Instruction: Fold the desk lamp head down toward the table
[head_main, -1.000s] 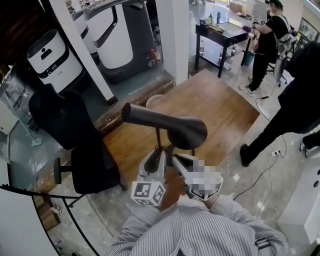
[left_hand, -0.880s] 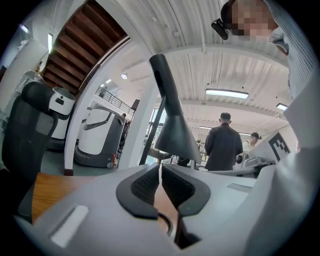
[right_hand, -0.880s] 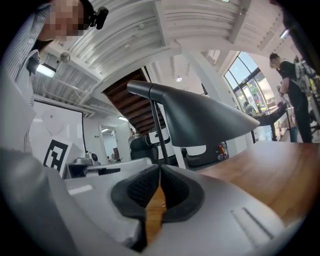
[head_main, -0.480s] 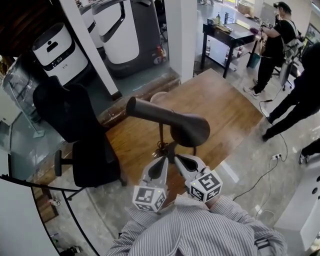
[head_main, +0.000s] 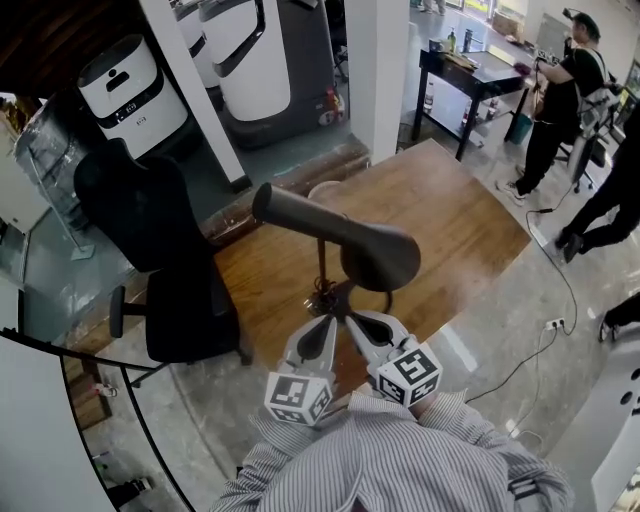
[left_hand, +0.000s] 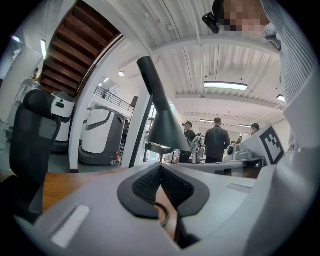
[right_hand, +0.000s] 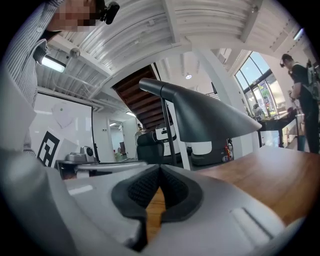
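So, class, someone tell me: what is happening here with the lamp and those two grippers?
A person in a striped shirt holds a gripper in each hand at the near edge of the wooden table, close to the foot of a dark desk lamp. The left gripper and right gripper are both shut, nothing between their pads. The lamp head stands raised on its thin stem, not yet folded down.

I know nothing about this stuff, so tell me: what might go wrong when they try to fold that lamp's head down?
1. The big lamp head sits on a thin stem; pushed hard, the whole thing may tip on the table.
2. The left claw and right claw are both shut and hold nothing, so they might slip off the smooth head.
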